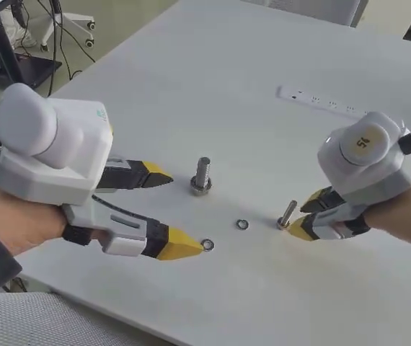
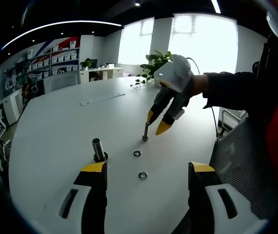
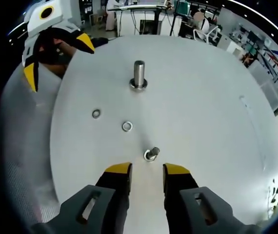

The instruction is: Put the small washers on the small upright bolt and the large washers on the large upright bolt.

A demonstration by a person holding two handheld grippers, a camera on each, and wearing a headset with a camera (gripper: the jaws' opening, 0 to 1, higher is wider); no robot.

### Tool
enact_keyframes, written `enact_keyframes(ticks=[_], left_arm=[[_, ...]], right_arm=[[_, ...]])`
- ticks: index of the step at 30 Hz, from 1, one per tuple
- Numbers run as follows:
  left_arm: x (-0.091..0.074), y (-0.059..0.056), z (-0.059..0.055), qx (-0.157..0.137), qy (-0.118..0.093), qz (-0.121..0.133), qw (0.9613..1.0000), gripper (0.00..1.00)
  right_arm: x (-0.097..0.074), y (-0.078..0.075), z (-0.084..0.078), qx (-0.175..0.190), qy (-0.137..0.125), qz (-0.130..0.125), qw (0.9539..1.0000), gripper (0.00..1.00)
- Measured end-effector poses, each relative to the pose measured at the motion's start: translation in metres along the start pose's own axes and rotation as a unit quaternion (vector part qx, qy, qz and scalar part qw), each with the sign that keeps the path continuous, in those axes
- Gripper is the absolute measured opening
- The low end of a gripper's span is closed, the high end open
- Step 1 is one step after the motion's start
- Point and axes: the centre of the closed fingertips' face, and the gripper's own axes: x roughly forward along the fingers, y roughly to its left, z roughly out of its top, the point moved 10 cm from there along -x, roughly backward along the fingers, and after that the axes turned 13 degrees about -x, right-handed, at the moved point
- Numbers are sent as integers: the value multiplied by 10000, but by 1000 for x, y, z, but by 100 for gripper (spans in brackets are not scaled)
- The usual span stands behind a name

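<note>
Sticker [image 1: 363,142] "15" on right claw [image 1: 301,215]

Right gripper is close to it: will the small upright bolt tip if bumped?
Probably. The small bolt stands on its head, a narrow base, so a nudge from the right gripper could topple it. Its round shank would then likely roll on the smooth table.

White table [image 1: 213,86] spans the head view, with a white power strip [image 1: 321,102] lying on it at upper right. A chair base on castors [image 1: 68,25] stands on pale floor [image 1: 119,29], upper left. In the left gripper view: bright windows [image 2: 202,39] top centre, a potted plant [image 2: 153,63] below them, shelves [image 2: 56,58] at left, and a ceiling light strip [image 2: 66,24] lit above.
</note>
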Motion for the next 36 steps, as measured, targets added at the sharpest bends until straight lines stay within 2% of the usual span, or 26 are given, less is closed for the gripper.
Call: enact_keyframes(ticks=[9,17,27,36], left_arm=[[0,-1,1,27,-5,-8,10000,67],[0,-1,2,37,-24,-24,10000,67],[0,-1,2,42,-23,-32,10000,67],[-1,0,3,35,-39,-18,10000,67]], right_arm=[[-7,10,-4,47,-13,-27,10000,27],[-8,24,-8,57,5,47,10000,27],[-2,41,-5,-14,-19,212,9998,27],[1,46,6,-139,-70,323,9994,26]])
